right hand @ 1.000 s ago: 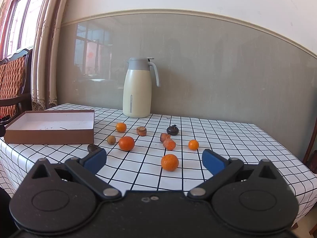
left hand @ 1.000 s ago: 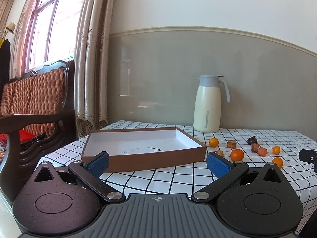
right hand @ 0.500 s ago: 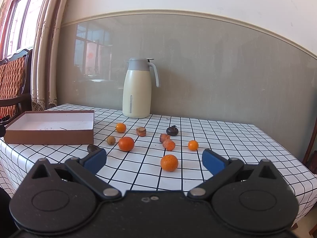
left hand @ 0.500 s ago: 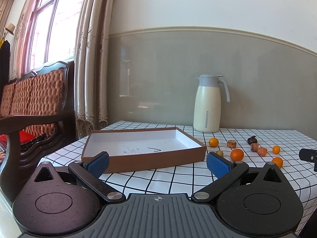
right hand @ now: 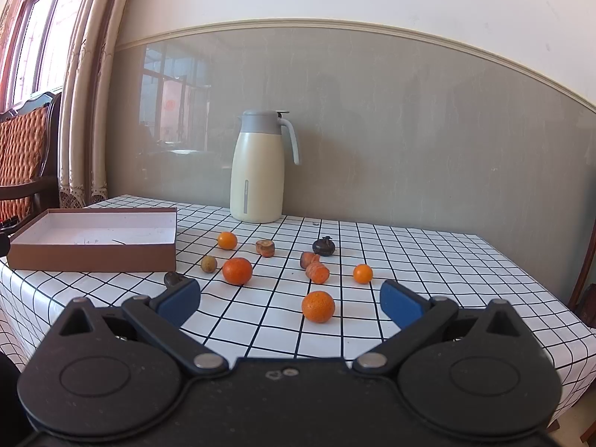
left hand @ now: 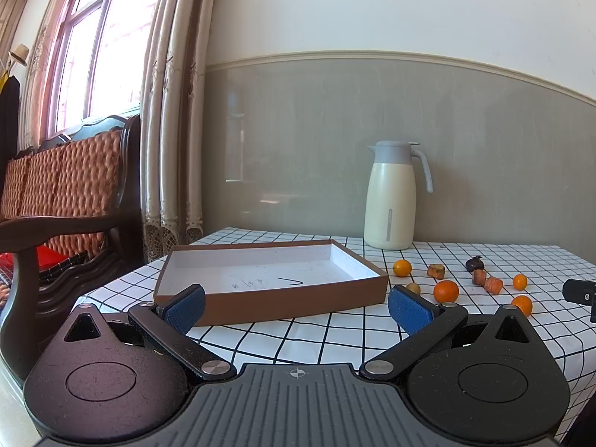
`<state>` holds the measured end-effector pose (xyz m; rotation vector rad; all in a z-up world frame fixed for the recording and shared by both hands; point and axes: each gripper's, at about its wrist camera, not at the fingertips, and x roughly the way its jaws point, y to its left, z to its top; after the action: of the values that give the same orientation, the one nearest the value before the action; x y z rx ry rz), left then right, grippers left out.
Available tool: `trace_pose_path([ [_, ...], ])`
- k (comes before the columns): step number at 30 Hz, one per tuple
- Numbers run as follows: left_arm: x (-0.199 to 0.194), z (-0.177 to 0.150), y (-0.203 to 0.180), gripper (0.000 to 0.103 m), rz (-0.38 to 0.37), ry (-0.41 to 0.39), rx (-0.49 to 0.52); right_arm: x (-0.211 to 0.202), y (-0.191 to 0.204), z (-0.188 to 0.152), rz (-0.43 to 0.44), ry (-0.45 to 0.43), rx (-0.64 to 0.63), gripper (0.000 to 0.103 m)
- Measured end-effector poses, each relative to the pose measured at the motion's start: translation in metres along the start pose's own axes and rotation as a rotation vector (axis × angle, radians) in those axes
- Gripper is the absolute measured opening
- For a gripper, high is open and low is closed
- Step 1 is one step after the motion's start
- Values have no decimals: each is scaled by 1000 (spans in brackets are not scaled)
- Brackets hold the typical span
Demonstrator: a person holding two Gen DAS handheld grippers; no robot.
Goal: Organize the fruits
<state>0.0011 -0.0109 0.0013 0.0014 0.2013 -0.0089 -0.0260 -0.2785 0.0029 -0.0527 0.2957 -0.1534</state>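
Right tool (right hand: pixel 289 303): jaws apart, nothing between them, held low at the near edge of the surface (right hand: pixel 428 260). Left tool (left hand: pixel 296 303): jaws likewise apart and empty, aimed at the brown cardboard tray (left hand: pixel 275 300).

Step in hand, as judged: the start of the job — no fruit is gripped and the tray floor shows only pen marks.

Nearest to the right tool lies an orange mandarin (right hand: pixel 318 306), just ahead and slightly right of centre, clear on all sides. Beyond it, a larger mandarin (right hand: pixel 237 270), with a small brownish longan-like fruit (right hand: pixel 208 263) beside it and a dark piece (right hand: pixel 172 279) partly hidden behind the left pad. Further on are two carrot-like chunks (right hand: pixel 314 266) touching each other, a small orange (right hand: pixel 363 273), another orange (right hand: pixel 227 240), a brown stub (right hand: pixel 265 248) and a dark shrivelled fruit (right hand: pixel 323 246).

Next move, as judged: advance the right tool over the nearest mandarin, close gently — round fruit may roll — then carry it left to the tray.

Obstructions: none on that path. The tray wall must be cleared from above. A cream thermos jug (right hand: pixel 257 167) stands at the rear wall, well apart from the fruit.
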Motion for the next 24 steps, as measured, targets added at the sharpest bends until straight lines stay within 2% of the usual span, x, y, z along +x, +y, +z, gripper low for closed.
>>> trace_pose_path([
  [9, -1, 1, 2, 103, 10, -1, -5, 3, 3, 0, 6, 26, -23, 97],
  [13, 2, 0, -1, 103, -26, 19, 9, 5, 8, -1, -10, 33, -55, 97],
  [18, -2, 0, -7, 103, -36, -2, 22, 5, 11, -1, -37, 36, -85, 97],
  [20, -1, 1, -9, 103, -62, 2, 26, 9, 8, 1, 14, 77, -99, 97],
  [23, 7, 5, -12, 103, -141, 5, 6, 12, 2, 7, 0, 60, -102, 97],
  [24, 11, 8, -14, 103, -147, 2, 4, 16, -1, 9, -8, 55, -95, 97],
])
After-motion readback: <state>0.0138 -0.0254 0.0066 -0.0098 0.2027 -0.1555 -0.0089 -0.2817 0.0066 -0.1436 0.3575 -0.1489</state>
